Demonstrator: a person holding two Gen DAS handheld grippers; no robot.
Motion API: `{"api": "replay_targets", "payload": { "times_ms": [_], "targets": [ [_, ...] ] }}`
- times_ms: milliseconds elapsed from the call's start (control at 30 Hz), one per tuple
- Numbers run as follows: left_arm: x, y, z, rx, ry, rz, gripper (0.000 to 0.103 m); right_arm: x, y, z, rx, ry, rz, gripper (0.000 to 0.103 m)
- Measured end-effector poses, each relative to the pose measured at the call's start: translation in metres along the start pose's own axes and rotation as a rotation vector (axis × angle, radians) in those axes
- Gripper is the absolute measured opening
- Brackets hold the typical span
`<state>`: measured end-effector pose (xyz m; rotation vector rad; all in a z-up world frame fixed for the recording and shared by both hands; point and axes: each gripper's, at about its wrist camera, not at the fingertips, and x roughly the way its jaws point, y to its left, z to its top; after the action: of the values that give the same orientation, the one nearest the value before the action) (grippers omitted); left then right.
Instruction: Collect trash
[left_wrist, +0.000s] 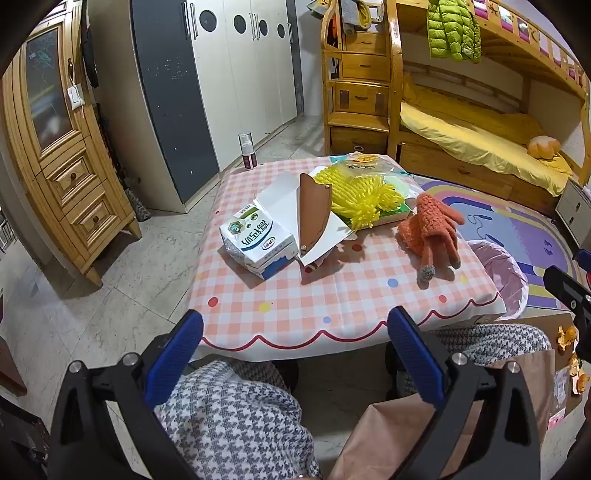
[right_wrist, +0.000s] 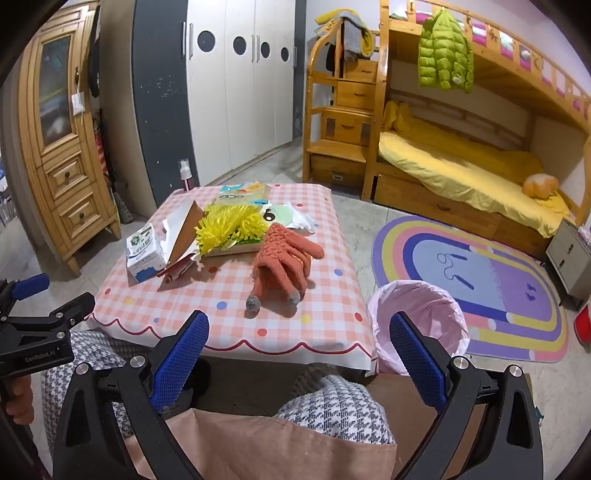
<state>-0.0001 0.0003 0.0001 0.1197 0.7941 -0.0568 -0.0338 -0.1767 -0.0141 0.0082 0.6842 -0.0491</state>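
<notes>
1. The left gripper is held above the person's knees with its jaws spread wide and nothing between them; its blue pads point down toward the near edge of the table.
2. The right gripper is likewise wide open and empty, just short of the same table edge.
3. Ahead of both grippers lies the low table with its pink checked cloth.
4. Nearest the right gripper on the cloth is a pair of orange gloves.
5. Beyond the left gripper lies a milk carton, touching an opened cardboard box.
6. Behind the box and gloves lies yellow foam netting on a flat packet.
7. To the right of the right gripper, just beside the table on the floor, stands a bin lined with a pink bag.
</notes>
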Motion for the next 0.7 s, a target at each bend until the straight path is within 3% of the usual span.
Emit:
{"api": "replay_targets", "payload": {
  "times_ms": [700],
  "targets": [
    [0.0015,0.0032,-0.0007,0.007,0.004,0.005,0.097,0.0025,-0.0014,-0.0004,0.003,0.002,0.003,0.097]
  ]
}}
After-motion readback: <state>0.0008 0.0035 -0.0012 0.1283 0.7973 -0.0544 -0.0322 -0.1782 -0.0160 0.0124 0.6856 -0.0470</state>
